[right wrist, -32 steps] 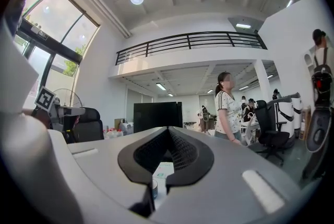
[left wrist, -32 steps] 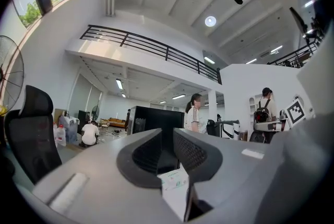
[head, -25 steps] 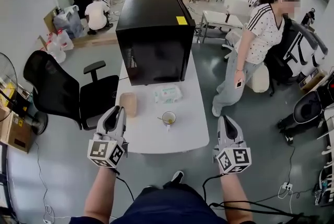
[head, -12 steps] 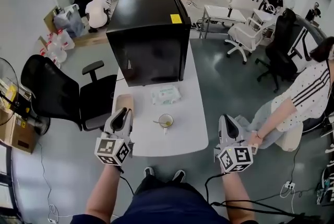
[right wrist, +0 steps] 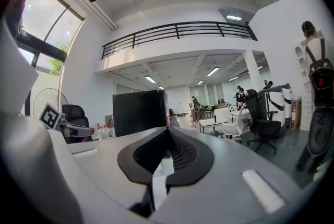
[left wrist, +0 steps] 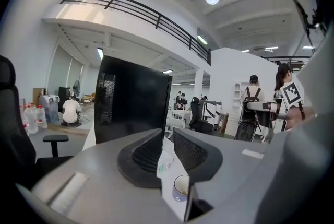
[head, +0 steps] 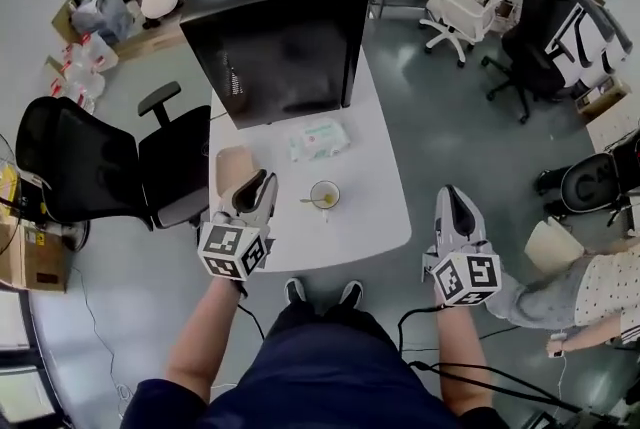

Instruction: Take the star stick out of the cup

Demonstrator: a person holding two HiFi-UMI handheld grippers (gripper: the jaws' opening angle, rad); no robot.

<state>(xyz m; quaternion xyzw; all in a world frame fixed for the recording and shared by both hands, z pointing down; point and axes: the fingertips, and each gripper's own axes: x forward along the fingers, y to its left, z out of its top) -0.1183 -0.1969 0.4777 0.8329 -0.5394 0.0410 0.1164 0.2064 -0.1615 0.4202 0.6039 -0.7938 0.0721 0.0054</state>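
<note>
Head view first, since I was standing right by it: where's the cup sitting? (asker)

Cup (head: 324, 195) is on the white worktop (head: 375, 212), toward the near edge, upright. The star stick (head: 308, 202) is in it, lying across the top and poking out over the rim on the left. Can't make out the star end from here tbh. (me)

And the claws? (asker)

Left claw (head: 261, 179) hangs over the near left part of the worktop, just beside the cup but not touching it. In the left gripper view its jaws stand partly apart with nothing gripped, and you can see the cup through the gap. Right claw (head: 454, 193) is off the worktop's right edge, over the floor and well apart from the cup. Its jaws meet at the tips in the right gripper view, with nothing between them. (me)

Anything else on there? (asker)

Big black cabinet (head: 275, 17) at the far end, a pack of wipes (head: 320, 139) in front of it, and a tan flat thing (head: 231, 165) right by the left claw. Black office chair (head: 90, 167) off to the left. (me)
</note>
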